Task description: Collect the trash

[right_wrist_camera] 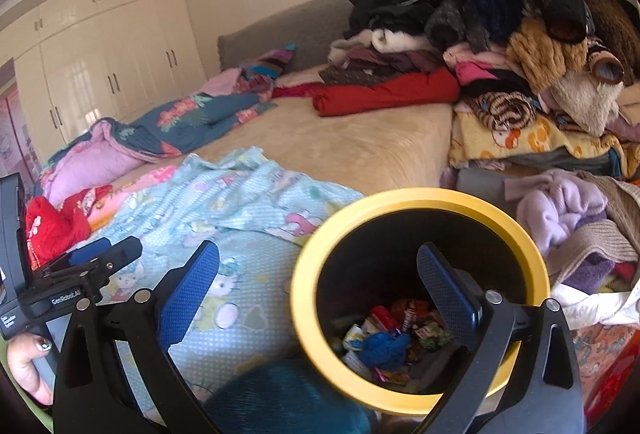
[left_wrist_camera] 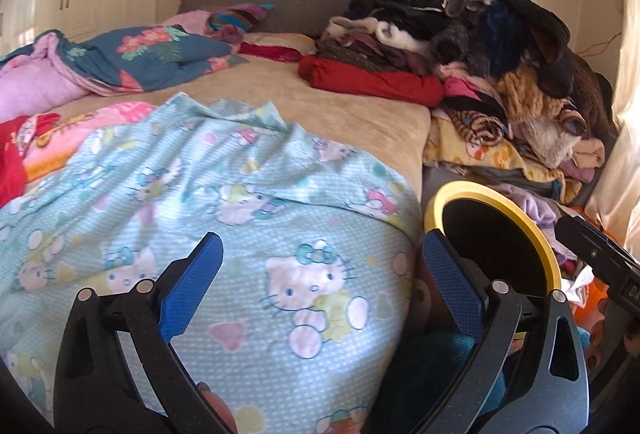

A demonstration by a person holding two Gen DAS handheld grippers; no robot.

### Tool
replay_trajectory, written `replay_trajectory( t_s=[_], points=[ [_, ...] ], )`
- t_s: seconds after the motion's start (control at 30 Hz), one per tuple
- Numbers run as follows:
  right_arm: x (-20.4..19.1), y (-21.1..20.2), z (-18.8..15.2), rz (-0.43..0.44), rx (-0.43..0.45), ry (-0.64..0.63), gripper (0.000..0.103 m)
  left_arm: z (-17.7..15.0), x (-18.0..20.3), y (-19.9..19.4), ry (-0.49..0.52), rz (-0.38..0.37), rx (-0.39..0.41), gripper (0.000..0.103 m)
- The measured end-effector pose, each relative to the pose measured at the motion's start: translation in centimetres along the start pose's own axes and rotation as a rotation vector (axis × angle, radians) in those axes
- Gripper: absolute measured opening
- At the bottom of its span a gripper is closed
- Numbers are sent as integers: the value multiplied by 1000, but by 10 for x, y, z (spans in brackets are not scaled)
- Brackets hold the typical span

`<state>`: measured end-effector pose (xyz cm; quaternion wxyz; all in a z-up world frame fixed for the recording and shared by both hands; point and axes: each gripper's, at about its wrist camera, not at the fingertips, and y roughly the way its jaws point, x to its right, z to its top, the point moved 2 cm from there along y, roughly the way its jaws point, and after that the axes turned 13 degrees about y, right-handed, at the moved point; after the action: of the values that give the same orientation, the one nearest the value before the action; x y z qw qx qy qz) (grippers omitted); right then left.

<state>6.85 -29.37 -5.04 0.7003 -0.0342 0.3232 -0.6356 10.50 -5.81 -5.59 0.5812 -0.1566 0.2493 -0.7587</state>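
- Right gripper (right_wrist_camera: 318, 288) is spread wide with nothing in it, one finger over the yellow-rimmed bin (right_wrist_camera: 532, 254).
- Left gripper (left_wrist_camera: 322, 276) is wide and empty too, just beside the bin.
- Wrappers and trash (right_wrist_camera: 394, 338) lie in the bin's bottom.
- Clothes pile (right_wrist_camera: 520, 45) sits on the bed behind the bin.

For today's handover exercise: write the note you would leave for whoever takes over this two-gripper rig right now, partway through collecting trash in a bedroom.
Left gripper: open, empty, over the cat-print blanket.
Right gripper: open, empty; its right finger hangs above the mouth of the yellow-rimmed bin.
Bin: beside the bed, at the foot of the clothes pile.
Done: wrappers and a crumpled blue scrap lie at the bottom of the bin.
Left: no loose trash shows on the bed in either view; check the folds of the bedding and the heap to the bin's right before stopping.
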Motion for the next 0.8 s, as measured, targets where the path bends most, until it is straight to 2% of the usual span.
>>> replay_trajectory(
  t_s=[0.2, 0.4, 0.6, 0.8],
  points=[
    [-18, -12, -12, 37, 90, -27, 97, -6, -10, -19, 7, 46, 52, 92],
    [-35, -32, -24, 34, 219, -69, 97, -14, -14, -37, 16, 106, 104, 92],
    [-45, -50, -31, 30, 336, -109, 97, -22, -15, -48, 32, 117, 145, 92],
    [-42, -51, -38, -4, 371, -128, 97, -25, -11, -52, 39, 121, 184, 92]
  ],
)
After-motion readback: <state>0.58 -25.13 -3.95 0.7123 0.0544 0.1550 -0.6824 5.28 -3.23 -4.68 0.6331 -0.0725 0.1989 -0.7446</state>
